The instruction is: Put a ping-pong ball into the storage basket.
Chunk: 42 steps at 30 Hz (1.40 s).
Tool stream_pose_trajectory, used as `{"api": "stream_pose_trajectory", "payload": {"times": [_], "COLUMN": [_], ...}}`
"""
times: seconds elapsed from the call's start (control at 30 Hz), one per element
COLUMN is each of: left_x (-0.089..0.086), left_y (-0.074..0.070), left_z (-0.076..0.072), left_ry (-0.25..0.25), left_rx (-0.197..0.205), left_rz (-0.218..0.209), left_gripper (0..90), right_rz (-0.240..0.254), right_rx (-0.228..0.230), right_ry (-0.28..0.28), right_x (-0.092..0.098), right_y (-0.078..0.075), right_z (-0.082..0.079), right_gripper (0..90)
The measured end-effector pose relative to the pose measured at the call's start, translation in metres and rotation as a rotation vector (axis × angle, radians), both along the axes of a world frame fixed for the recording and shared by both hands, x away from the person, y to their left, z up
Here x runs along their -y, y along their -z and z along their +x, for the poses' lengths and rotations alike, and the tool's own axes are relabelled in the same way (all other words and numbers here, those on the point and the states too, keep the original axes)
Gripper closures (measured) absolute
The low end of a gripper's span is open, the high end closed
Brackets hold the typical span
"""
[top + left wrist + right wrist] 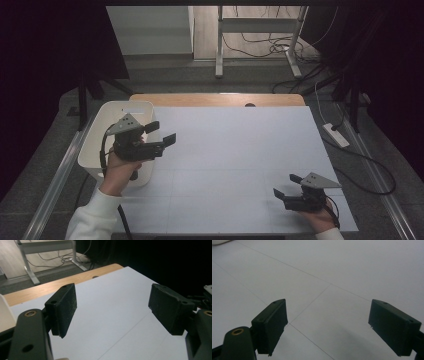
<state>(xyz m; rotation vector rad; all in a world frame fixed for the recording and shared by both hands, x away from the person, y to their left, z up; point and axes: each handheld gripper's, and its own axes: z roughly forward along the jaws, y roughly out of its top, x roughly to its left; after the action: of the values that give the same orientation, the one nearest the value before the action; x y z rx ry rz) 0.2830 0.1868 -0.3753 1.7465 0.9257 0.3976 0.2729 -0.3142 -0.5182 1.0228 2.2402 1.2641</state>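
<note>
White sheeting (235, 150) is spread over the bench; left tongs (161, 133) and right tongs (287, 186) are held wide, gripping nothing.

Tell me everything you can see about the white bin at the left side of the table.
The white bin is an open-topped container with rounded corners and smooth walls that look like plastic. It stands upright at the left edge of the white table surface. What it holds cannot be told. The left tool, open, is held at its right rim, partly covering it in the high view; whether they touch is unclear. A sliver of the bin shows in the left gripper view.
</note>
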Motion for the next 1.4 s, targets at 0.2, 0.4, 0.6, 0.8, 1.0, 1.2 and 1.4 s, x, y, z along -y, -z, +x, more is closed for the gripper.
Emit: {"api": "stream_pose_trajectory", "payload": {"times": [0.2, 0.4, 0.6, 0.8, 1.0, 1.2, 1.4], "left_x": [0.016, 0.024, 0.033, 0.039, 0.044, 0.037, 0.027], "left_y": [0.006, 0.014, 0.028, 0.042, 0.064, 0.085, 0.101], "left_z": [-0.008, -0.018, -0.034, -0.046, -0.059, -0.065, -0.064], "left_ry": [0.046, 0.067, 0.089, 0.102, 0.122, 0.101, 0.059], "left_rx": [0.004, 0.007, 0.004, -0.004, -0.023, -0.048, -0.074], "left_rz": [0.012, 0.025, 0.048, 0.069, 0.111, 0.130, 0.141], "left_gripper": [23.6, 23.5, 23.4, 23.5, 23.5, 23.4, 23.3], "right_rz": [0.004, 0.004, 0.001, 0.000, 0.003, -0.002, -0.001], "right_rx": [0.001, 0.003, 0.000, 0.001, 0.000, -0.001, -0.005], "right_ry": [0.007, 0.009, 0.012, 0.008, 0.013, 0.009, 0.014], "right_x": [0.002, 0.003, 0.003, 0.002, 0.003, 0.002, 0.001], "right_y": [0.000, 0.000, 0.000, 0.000, 0.000, 0.001, 0.001], "right_z": [-0.001, -0.002, -0.003, -0.004, -0.004, -0.003, -0.004], "right_gripper": [15.6, 15.6, 15.6, 15.6, 15.6, 15.6, 15.6]}}
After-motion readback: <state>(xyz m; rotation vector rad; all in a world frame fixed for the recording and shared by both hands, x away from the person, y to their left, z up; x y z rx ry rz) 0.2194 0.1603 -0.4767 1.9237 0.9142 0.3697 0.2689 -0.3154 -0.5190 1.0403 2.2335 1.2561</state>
